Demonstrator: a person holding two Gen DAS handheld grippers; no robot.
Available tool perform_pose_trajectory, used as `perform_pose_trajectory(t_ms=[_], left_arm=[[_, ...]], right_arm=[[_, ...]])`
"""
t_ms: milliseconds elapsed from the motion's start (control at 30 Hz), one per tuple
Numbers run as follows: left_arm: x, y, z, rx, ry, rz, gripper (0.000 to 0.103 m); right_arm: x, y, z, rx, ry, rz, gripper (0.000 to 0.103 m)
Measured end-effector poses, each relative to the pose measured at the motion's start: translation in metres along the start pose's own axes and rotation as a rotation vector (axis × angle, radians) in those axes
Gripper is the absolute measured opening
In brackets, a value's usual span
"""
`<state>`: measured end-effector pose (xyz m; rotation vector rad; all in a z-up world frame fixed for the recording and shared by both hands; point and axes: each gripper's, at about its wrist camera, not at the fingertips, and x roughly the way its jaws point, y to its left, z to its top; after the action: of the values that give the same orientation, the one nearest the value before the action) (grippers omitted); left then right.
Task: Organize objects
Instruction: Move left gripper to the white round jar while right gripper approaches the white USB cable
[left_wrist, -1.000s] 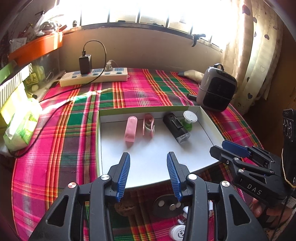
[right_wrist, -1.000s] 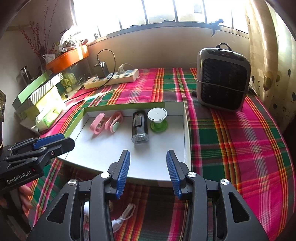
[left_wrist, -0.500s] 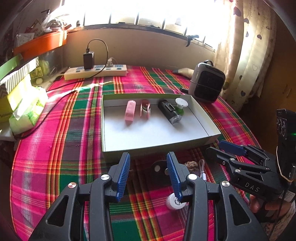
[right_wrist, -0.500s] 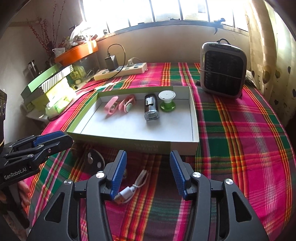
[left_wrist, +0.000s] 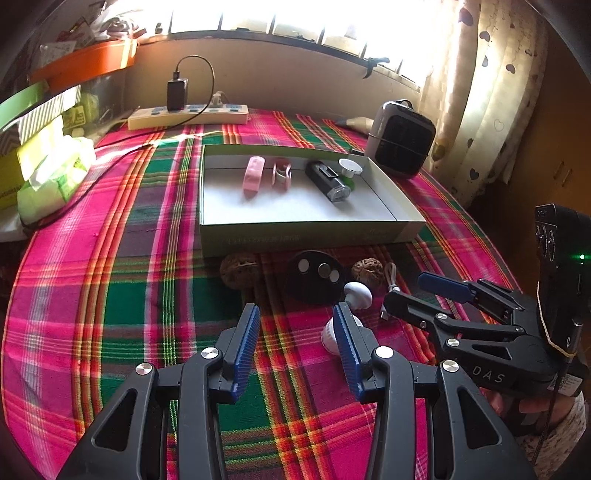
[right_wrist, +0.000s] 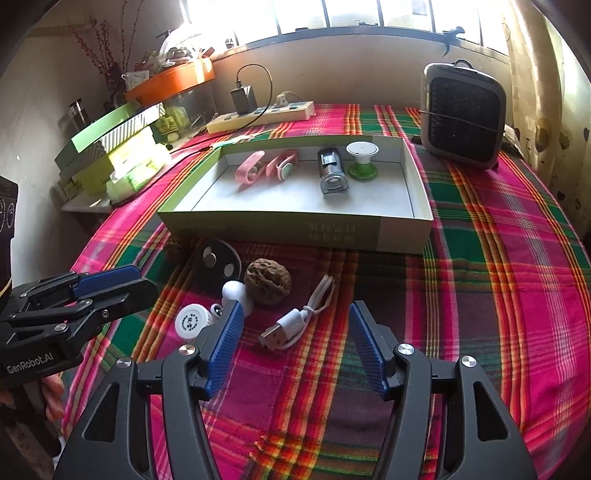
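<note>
Tongs (left_wrist: 295, 343) (right_wrist: 295, 347) both agape, nothing between.

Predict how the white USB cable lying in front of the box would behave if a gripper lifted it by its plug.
The USB cable is thin and loosely bundled, so it would probably droop and uncoil. It looks light. Its smooth plug might slip between the pads.

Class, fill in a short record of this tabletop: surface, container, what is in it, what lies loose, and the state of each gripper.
surface: plaid cloth
container: shallow box, open
in box: two pink clips, black device, green-based reel
loose in front: two walnuts, black disc, white USB cable, white plugs
left gripper: open, empty
right gripper: fingers just opening, empty, cable ahead between them
</note>
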<state>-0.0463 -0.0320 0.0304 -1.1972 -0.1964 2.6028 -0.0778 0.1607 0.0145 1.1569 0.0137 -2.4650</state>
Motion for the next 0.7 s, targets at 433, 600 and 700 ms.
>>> perform_pose_trajectory(t_ms=[433, 600, 700], left_arm=[[0.004, -0.002, -0.014, -0.002, 0.029, -0.026, 0.04], [0.007, -0.008, -0.015, 0.012, 0.037, -0.04, 0.04], [0.01, -0.011, -0.015, 0.017, 0.047, -0.044, 0.04]], right_arm=[[0.01, 0.005, -0.008, -0.068, 0.052, -0.136, 0.06], [0.005, -0.006, -0.011, -0.057, 0.055, -0.177, 0.06], [0.0, -0.015, -0.012, -0.042, 0.053, -0.198, 0.06]])
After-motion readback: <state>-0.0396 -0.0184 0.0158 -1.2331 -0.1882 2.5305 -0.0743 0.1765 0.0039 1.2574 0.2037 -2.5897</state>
